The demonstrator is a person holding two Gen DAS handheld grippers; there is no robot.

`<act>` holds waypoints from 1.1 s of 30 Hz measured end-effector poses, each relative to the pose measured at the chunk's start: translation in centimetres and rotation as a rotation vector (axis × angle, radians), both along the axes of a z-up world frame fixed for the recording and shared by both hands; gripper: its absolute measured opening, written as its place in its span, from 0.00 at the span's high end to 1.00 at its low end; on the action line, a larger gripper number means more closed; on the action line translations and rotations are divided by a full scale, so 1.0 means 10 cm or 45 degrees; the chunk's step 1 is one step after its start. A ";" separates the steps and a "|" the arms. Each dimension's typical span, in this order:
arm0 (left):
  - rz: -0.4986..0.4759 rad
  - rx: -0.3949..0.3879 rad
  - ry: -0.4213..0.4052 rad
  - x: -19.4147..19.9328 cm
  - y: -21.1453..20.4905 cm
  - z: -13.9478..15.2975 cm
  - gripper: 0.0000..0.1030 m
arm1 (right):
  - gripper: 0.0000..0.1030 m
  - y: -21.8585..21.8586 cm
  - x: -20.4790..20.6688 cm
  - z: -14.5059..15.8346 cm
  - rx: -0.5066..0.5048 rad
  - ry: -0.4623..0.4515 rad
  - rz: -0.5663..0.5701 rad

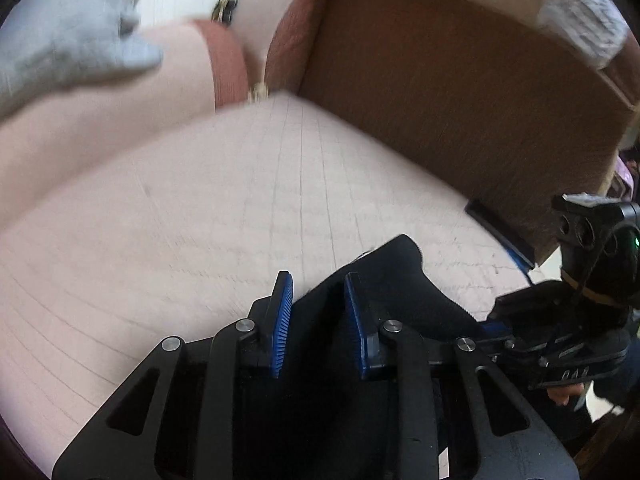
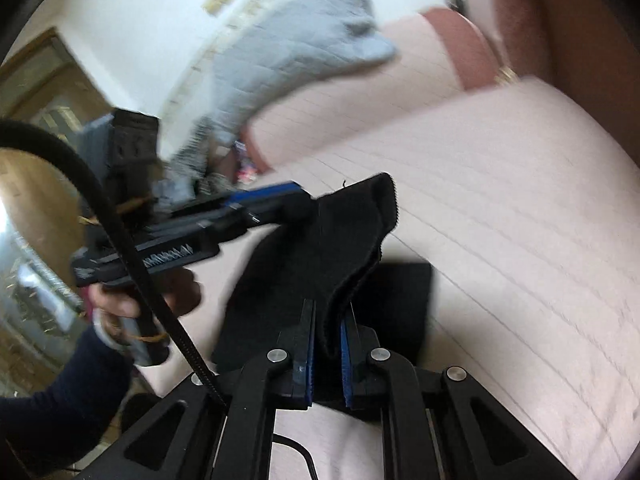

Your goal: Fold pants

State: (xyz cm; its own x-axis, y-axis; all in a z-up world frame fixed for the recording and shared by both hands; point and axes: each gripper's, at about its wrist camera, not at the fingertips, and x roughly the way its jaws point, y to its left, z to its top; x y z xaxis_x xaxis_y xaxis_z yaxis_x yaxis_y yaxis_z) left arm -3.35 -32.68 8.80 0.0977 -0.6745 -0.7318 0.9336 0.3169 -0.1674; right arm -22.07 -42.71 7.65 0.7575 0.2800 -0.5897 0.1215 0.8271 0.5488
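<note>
- Left gripper (image 1: 318, 312): its blue pads have black cloth between them, and in the right wrist view they are clamped on an upper corner of the pants (image 2: 344, 248).
- The pants hang lifted between both tools over the pink quilted cushion (image 1: 200, 220); part still lies on it.
- Right gripper (image 2: 328, 340): pinched tight on the neighbouring edge.
- To fold well, keep both corners level and the edge taut.
- Open cushion lies ahead; the brown backrest (image 1: 460, 92) borders the right side, and a grey cloth (image 1: 68, 28) lies far left.
</note>
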 end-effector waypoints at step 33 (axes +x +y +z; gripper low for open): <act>0.437 -0.042 0.081 -0.19 1.11 -0.02 0.54 | 0.67 0.45 0.32 0.14 -0.266 0.066 0.081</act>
State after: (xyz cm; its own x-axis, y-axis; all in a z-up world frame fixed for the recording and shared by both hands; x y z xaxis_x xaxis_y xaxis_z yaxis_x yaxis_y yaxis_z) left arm -5.22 -21.55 8.64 0.2777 -0.6338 -0.7219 0.7609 0.6039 -0.2376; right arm -18.85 -38.21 9.01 0.7095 0.1941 -0.6774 0.0886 0.9291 0.3590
